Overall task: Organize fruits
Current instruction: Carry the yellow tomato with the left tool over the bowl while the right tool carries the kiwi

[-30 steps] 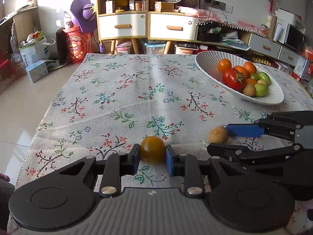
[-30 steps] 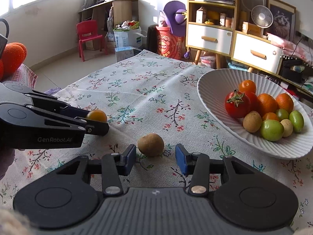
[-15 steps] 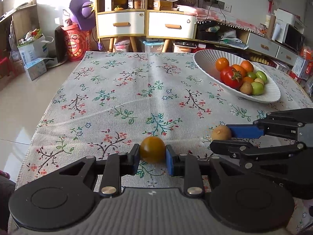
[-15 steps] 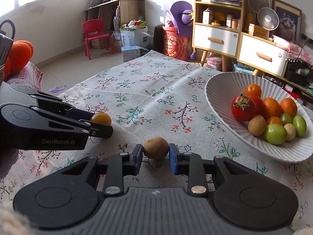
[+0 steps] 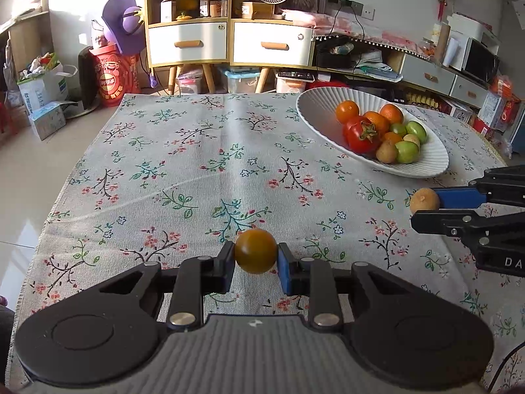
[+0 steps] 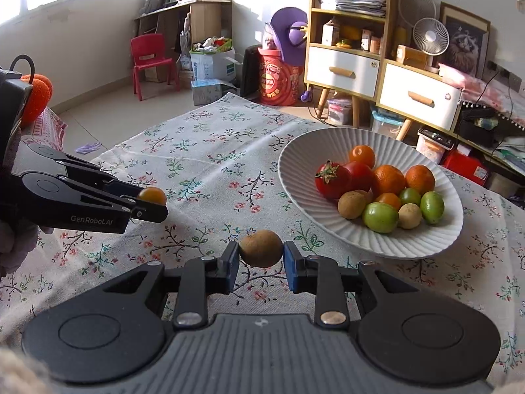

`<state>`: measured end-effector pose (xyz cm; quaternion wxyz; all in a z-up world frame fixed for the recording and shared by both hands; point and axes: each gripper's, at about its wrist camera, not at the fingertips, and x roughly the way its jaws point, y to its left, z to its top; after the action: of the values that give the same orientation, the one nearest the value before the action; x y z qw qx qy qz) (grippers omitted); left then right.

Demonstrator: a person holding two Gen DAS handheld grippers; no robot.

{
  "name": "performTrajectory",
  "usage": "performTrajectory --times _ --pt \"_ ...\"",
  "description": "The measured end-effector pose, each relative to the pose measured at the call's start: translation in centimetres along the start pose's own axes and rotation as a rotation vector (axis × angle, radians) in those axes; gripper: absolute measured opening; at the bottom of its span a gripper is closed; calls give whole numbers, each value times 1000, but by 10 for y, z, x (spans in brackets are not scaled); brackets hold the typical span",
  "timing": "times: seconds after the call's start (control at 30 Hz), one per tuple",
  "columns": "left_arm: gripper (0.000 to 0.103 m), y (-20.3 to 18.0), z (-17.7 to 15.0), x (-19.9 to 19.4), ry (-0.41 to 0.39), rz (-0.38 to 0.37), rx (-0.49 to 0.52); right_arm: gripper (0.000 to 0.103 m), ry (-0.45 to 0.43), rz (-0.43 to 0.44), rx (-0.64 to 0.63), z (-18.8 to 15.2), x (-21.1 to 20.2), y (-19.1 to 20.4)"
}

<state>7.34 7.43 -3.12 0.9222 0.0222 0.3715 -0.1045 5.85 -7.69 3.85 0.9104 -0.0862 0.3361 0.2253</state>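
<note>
My left gripper (image 5: 256, 259) is shut on a small yellow-orange fruit (image 5: 255, 250), held just above the flowered tablecloth (image 5: 197, 170). To its right, my right gripper (image 5: 426, 208) is shut on a small brown fruit (image 5: 424, 200). In the right wrist view the brown fruit (image 6: 261, 248) sits between the blue pads of the right gripper (image 6: 261, 256), lifted off the cloth. The left gripper (image 6: 154, 203) with its yellow-orange fruit (image 6: 152, 195) shows at the left. A white ribbed bowl (image 6: 393, 246) with several fruits, tomatoes, oranges and green ones, stands ahead to the right.
The white ribbed bowl (image 5: 315, 108) sits at the table's far right. Past the table stand a drawer cabinet (image 5: 229, 42), a red drum (image 5: 113, 78), boxes on the floor and a red chair (image 6: 151, 59). The cloth's left edge (image 5: 65, 190) drops to the tiled floor.
The right gripper shut on the brown fruit and lifted it off the cloth toward the bowl. The left gripper kept hold of its yellow-orange fruit and hardly moved.
</note>
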Motion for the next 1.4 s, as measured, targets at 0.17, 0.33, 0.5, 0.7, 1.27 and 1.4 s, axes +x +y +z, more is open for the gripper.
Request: performTrajectory --times 0.17,0.33,0.5,0.7,1.27,1.4 --pt "16 -15 7 -2 -8 -20 15 26 -13 -30 13 2 -6 -17" --pt "15 -35 16 -2 -19 -41 46 26 -34 -43 44 3 -10 -30" --pt "15 -51 22 0 -25 -63 67 26 -52 -47 77 0 -13 -43" --pt "15 -72 31 8 -33 -84 77 26 -71 -56 94 4 -13 -57" --pt "15 -71 74 30 -73 -59 -4 26 -63 -94 139 9 -1 -100" --pt "16 -70 89 41 -71 -60 -9 26 -59 -87 157 9 1 -105"
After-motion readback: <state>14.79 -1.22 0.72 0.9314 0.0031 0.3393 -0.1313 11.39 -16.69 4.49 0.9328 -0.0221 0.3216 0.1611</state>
